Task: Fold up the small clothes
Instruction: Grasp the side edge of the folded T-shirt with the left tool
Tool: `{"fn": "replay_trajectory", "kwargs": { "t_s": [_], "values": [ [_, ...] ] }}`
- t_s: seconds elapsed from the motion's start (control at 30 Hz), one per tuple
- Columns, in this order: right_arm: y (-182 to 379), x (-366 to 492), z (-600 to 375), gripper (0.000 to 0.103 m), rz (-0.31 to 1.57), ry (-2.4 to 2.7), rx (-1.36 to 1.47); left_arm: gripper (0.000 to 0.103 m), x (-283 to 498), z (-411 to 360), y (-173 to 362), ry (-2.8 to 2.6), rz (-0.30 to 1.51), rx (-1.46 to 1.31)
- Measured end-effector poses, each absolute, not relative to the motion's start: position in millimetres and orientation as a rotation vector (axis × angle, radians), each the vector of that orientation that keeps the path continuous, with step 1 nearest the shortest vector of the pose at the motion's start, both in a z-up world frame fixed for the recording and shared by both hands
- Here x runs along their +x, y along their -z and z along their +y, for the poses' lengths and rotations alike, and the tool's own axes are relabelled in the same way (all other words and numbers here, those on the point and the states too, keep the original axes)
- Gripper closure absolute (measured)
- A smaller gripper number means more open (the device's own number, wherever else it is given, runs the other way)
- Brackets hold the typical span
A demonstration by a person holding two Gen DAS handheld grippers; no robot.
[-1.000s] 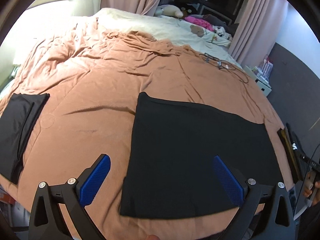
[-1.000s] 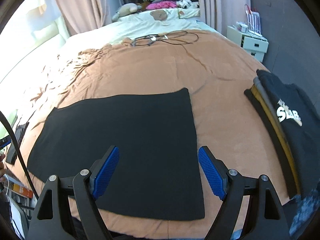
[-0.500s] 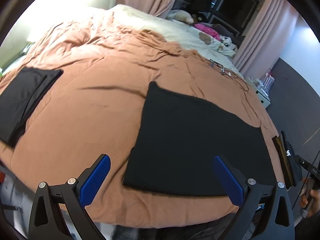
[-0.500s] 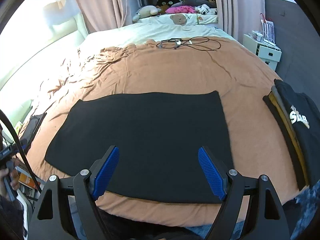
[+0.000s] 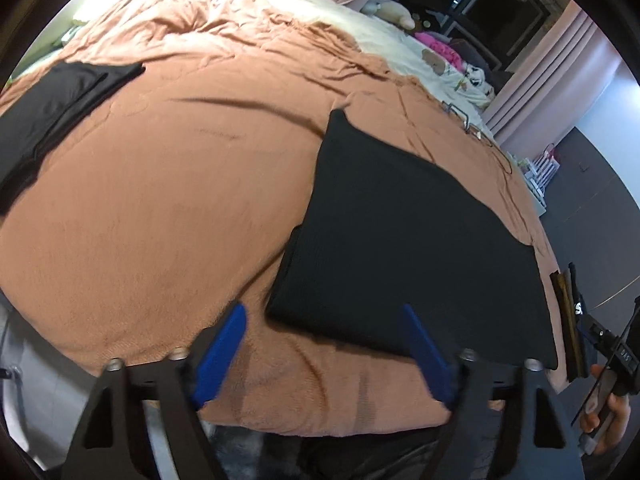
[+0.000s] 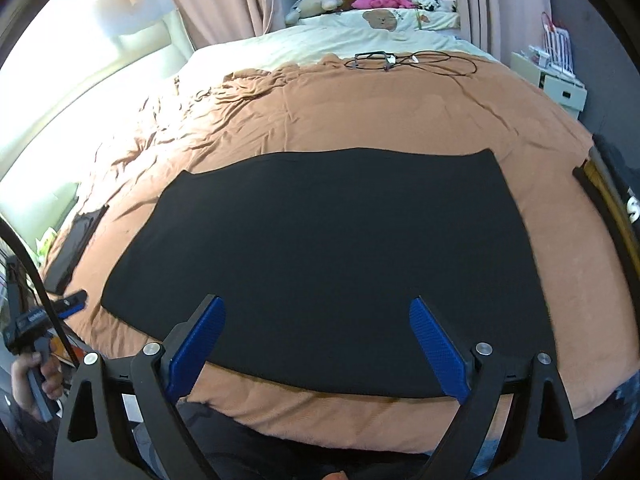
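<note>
Both your grippers hang over the near edge of the black garment [image 6: 332, 248] — nothing gripped.

Your left gripper [image 5: 324, 322] has its jaws closing, still apart, the garment's near-left corner just ahead between the blue pads [image 5: 218, 356] (blurred). Your right gripper [image 6: 316, 320] has jaws opening wide, the cloth's near edge under them, not pinched. Garment lies flat on the brown bedspread [image 6: 360, 108]; a folded dark stack [image 6: 616, 200] sits off to its right, another folded black piece [image 5: 52, 100] far left of your left gripper.
</note>
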State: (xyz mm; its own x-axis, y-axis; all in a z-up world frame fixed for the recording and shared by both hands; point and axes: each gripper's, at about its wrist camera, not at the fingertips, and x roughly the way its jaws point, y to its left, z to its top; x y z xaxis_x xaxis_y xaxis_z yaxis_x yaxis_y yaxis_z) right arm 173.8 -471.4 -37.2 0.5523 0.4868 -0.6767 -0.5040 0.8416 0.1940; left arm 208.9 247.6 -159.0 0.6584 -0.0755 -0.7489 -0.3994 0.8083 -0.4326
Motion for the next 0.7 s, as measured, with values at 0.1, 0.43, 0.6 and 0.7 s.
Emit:
{"fn": "replay_trajectory", "kwargs": {
  "t_s": [0.1, 0.43, 0.6, 0.7],
  "values": [
    [45.3, 170.9, -465.5, 0.010, 0.786, -0.589, -0.027, 0.046, 209.4, 250.9, 170.5, -0.194, 0.862, -0.650],
    [70.5, 193.5, -460.6, 0.010, 0.838, -0.679, 0.080, 0.056, 222.1, 252.4, 194.7, -0.175, 0.937, -0.688],
    [91.0, 209.8, -464.5, 0.010, 0.860, -0.719, 0.150, 0.056, 228.1, 259.4, 202.5, -0.166, 0.951, -0.736],
    [106.5, 215.5, -468.3, 0.017, 0.853, -0.735, 0.182, 0.056, 227.0, 267.0, 203.6, -0.163, 0.968, -0.800]
  ]
}}
